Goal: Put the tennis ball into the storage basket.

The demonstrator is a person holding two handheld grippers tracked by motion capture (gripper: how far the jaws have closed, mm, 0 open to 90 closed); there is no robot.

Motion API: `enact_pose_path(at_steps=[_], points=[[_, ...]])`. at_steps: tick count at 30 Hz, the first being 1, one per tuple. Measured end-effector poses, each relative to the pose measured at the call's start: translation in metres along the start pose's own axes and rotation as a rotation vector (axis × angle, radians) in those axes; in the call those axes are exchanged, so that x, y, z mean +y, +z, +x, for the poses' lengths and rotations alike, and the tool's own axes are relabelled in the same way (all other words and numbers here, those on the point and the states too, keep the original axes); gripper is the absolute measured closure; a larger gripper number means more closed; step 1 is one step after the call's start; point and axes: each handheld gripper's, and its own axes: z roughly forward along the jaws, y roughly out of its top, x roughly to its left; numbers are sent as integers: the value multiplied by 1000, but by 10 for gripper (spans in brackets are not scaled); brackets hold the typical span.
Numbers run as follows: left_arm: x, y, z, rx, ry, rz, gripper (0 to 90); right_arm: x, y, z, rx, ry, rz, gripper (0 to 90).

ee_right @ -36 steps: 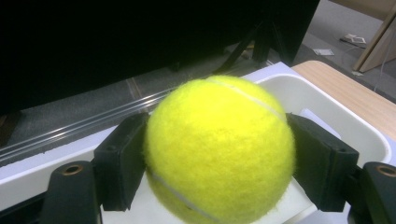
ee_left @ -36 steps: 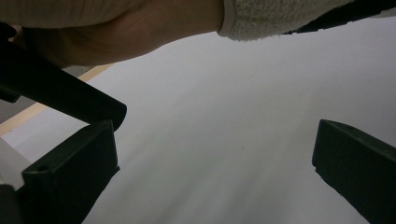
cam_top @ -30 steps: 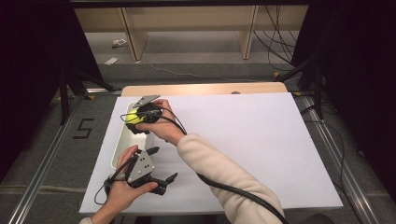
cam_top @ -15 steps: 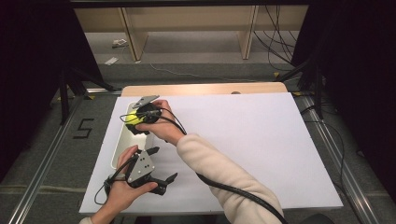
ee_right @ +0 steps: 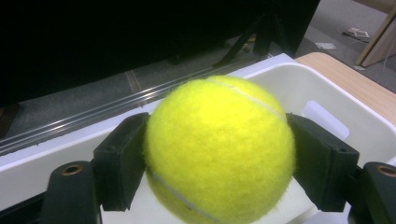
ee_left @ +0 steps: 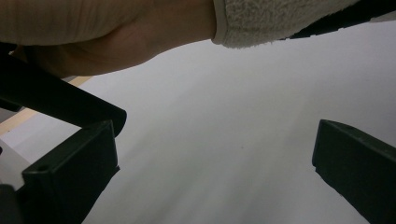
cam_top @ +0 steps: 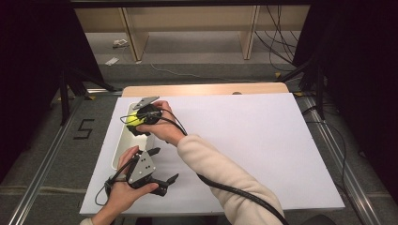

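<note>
Nearest the person, the left gripper [cam_top: 162,180] rests low over the white table sheet [cam_top: 263,140] with its jaws spread and nothing between them. Beyond it, the right gripper [ee_right: 217,163] is clamped on a yellow tennis ball [ee_right: 219,149], held just above the white bin [ee_right: 327,98] below and ahead of its jaws. The pick-up looks done; what seems left is lowering the ball and letting go inside the bin.

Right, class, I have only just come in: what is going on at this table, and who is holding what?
A person works at a white-covered table with a hand-held gripper in each hand. The right hand-held gripper is shut on a yellow tennis ball, held over a white bin at the table's left edge. The left hand-held gripper has its jaws wide apart with nothing between them, low over the bare white surface near the person.
</note>
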Motion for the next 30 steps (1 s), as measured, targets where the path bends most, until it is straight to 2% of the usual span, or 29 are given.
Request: enact_pose_path(at_steps=[30], points=[[0, 1, 0, 0, 2, 0, 0, -4, 5, 4, 8, -15, 34, 260]])
